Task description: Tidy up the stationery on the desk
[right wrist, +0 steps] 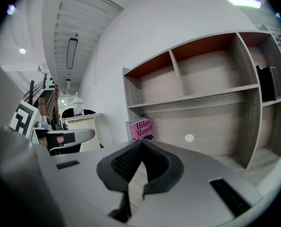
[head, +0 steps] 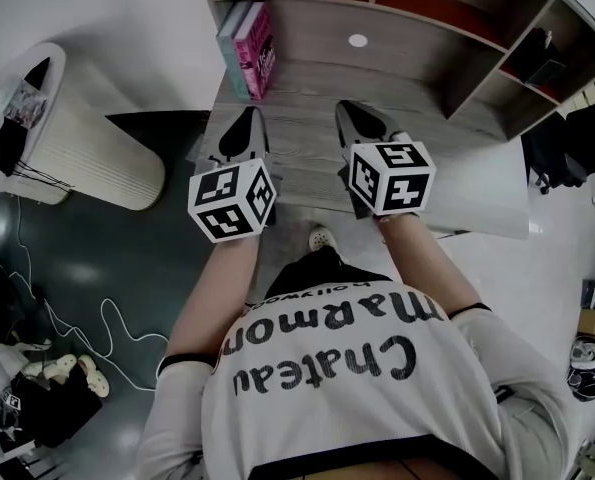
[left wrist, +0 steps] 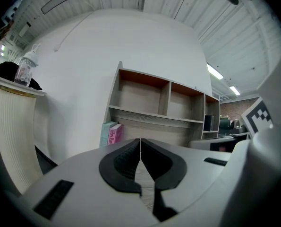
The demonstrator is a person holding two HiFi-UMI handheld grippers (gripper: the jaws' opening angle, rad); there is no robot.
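Observation:
Two upright books, one pink and one teal, lean at the left end of the wooden desk. The pink book also shows in both gripper views. My left gripper hovers over the desk's near left part, shut with nothing between its jaws; its tips meet. My right gripper hovers beside it, also shut and empty, tips touching. A small white round disc sits on the desk's back panel.
A wooden shelf unit with open compartments rises behind and to the right of the desk; a dark box stands in a right compartment. A white ribbed cylinder stands on the floor to the left. White cable trails on the floor.

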